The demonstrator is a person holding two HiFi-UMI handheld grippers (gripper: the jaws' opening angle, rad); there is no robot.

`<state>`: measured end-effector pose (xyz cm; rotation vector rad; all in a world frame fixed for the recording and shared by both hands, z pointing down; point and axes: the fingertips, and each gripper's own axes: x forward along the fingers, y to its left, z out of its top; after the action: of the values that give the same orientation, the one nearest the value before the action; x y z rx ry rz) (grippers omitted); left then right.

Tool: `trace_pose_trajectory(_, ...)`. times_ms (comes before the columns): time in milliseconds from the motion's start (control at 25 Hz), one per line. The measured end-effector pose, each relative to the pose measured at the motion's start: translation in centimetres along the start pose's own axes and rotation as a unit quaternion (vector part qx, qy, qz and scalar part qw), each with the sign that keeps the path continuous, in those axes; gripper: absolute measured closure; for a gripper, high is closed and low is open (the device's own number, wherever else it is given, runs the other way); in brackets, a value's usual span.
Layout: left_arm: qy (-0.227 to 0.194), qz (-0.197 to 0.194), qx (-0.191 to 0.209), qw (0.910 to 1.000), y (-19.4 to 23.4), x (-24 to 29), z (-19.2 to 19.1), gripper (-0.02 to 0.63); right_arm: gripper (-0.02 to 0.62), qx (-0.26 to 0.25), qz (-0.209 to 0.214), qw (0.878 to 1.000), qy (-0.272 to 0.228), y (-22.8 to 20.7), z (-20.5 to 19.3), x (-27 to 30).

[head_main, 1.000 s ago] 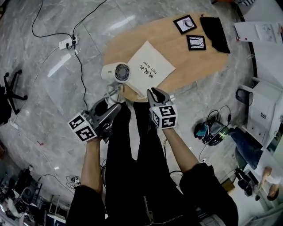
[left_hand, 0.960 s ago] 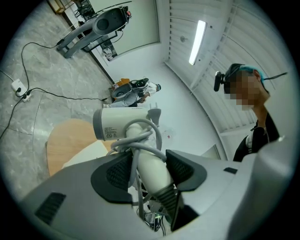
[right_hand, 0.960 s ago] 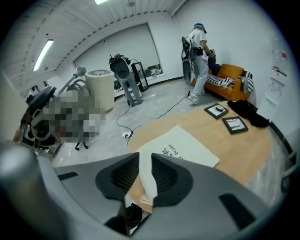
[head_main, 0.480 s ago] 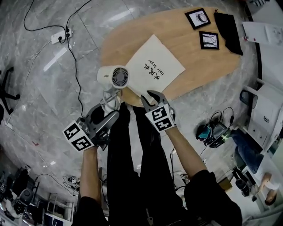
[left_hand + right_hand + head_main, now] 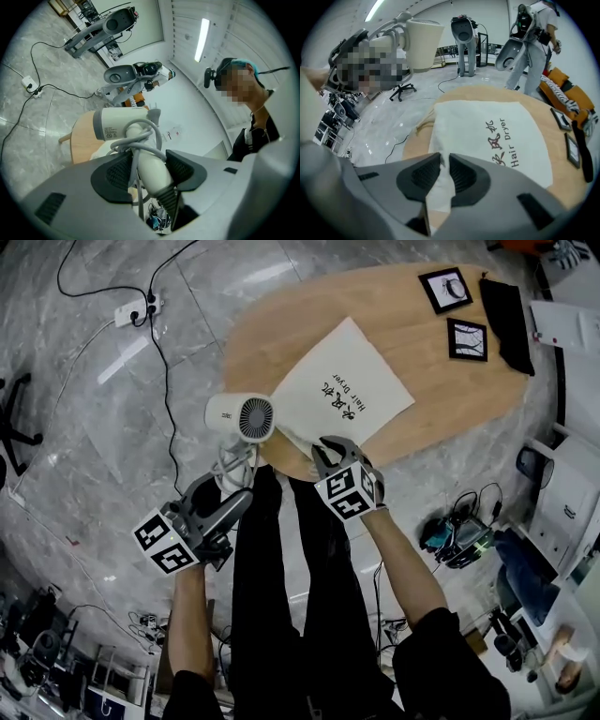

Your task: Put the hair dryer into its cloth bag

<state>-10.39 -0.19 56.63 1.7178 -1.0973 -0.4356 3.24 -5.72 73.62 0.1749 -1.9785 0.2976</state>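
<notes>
A white hair dryer (image 5: 242, 416) with its cord wound round the handle hangs off the round wooden table's (image 5: 412, 343) left edge. My left gripper (image 5: 239, 498) is shut on its handle, which shows between the pads in the left gripper view (image 5: 150, 168) under the dryer's body (image 5: 122, 124). The white cloth bag (image 5: 342, 395) printed "Hair Dryer" lies flat on the table. My right gripper (image 5: 330, 446) points steeply down at the bag's near edge. Its jaws (image 5: 444, 176) are closing, with a fold of the bag (image 5: 487, 136) pinched between the pads.
Two black-framed pictures (image 5: 445, 289) (image 5: 467, 338) and a black cloth (image 5: 506, 310) lie at the table's far right. A power strip (image 5: 131, 310) with cables is on the marble floor at the left. Bags (image 5: 459, 531) sit on the floor at the right. Another person (image 5: 534, 37) stands beyond the table.
Both grippers have sunk toward the table's near edge. The right gripper has rolled, tipped downward and come onto the bag's near edge. The left still carries the dryer.
</notes>
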Motion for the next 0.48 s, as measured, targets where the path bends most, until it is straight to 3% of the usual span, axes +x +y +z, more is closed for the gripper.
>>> trace_pose_trajectory(280, 0.031, 0.026, 0.009, 0.9991, 1.7, 0.1, -1.9, 0.376, 0.531, 0.025, -0.015, 0.999, -0.035, -3.4, 2.1, 0.4)
trace_pose_trajectory(480, 0.096, 0.030, 0.039, 0.9941, 2.3, 1.3, -4.1, 0.376, 0.534, 0.081, -0.001, 0.994, -0.078, -5.0, 4.3, -0.4)
